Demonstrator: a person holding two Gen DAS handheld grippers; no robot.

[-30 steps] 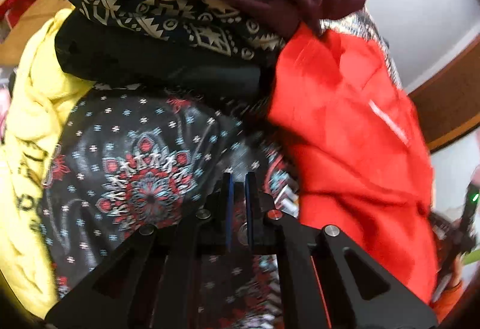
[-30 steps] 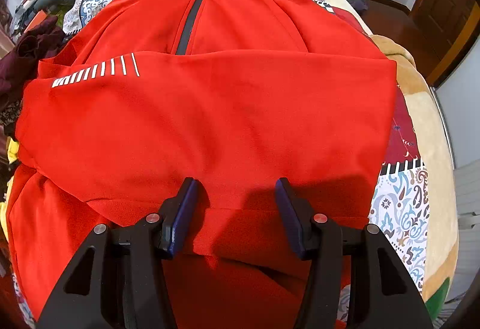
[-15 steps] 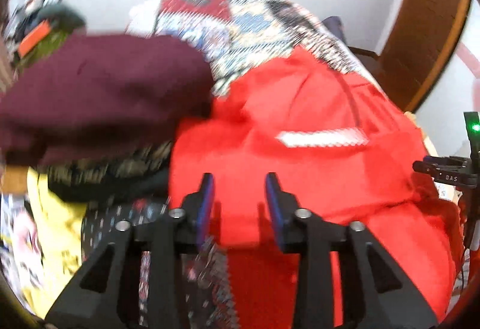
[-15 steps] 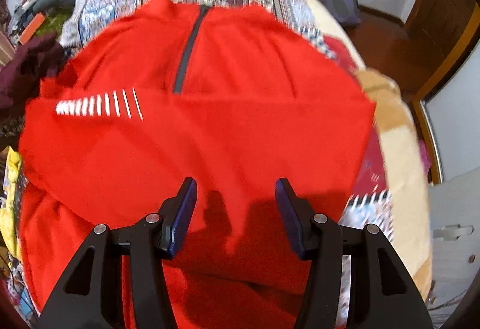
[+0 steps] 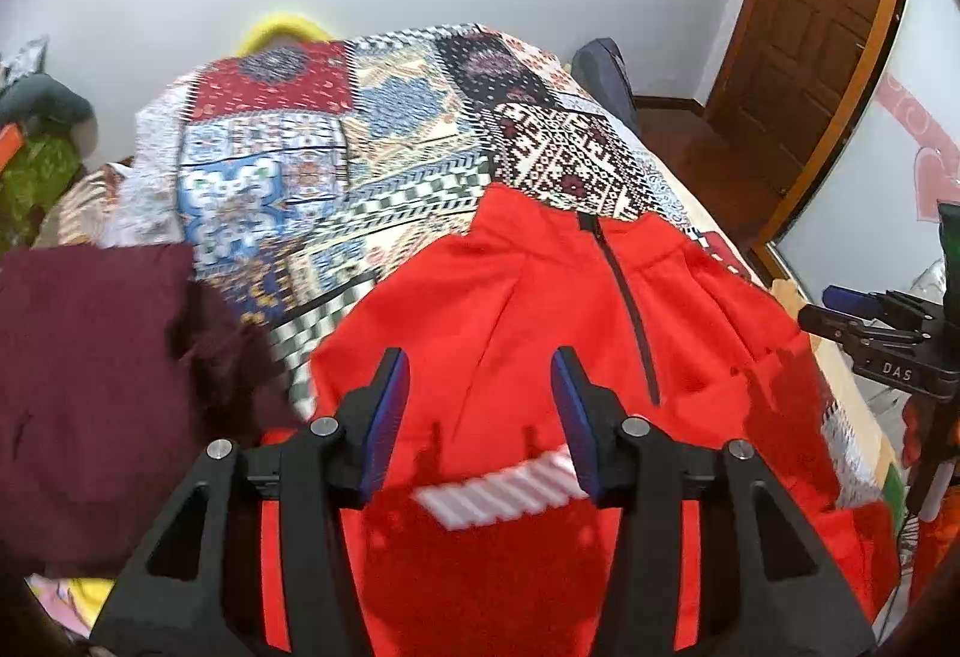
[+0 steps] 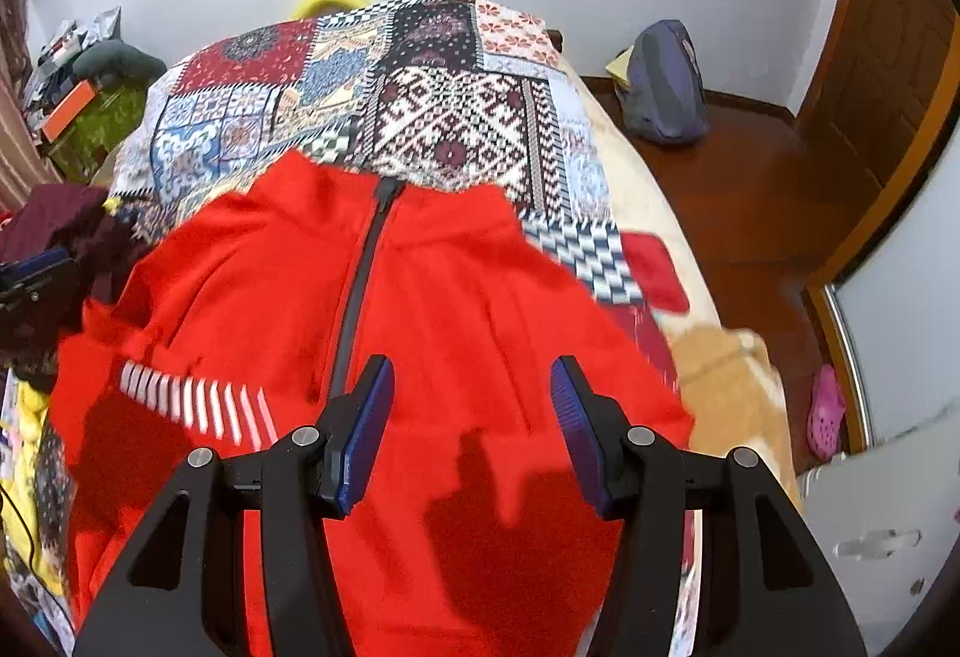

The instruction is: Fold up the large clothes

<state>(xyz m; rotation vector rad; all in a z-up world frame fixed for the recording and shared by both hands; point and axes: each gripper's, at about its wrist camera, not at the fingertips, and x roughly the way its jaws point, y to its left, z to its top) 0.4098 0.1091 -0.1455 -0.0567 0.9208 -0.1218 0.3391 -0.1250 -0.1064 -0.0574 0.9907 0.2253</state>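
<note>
A red zip-neck top (image 5: 516,315) lies on a patchwork bedspread (image 5: 336,159), collar at the far end, with a sleeve bearing white stripes (image 5: 504,495) folded across its lower body. My left gripper (image 5: 480,417) is open and empty above the top's left side. My right gripper (image 6: 471,423) is open and empty above the top's (image 6: 432,309) lower middle, right of the zip (image 6: 354,297). The right gripper also shows at the right edge of the left wrist view (image 5: 882,339).
A maroon garment (image 5: 102,375) tops a pile of clothes left of the red top; yellow cloth (image 6: 27,417) lies below it. A blue backpack (image 6: 660,81) sits on the wooden floor by the wall. A brown door (image 5: 816,21) is at the right. A pink clog (image 6: 825,411) lies on the floor.
My left gripper swung from the clothes pile over to the red top and opened from shut to wide. Both grippers rose, so the view now takes in the far bed and wall.
</note>
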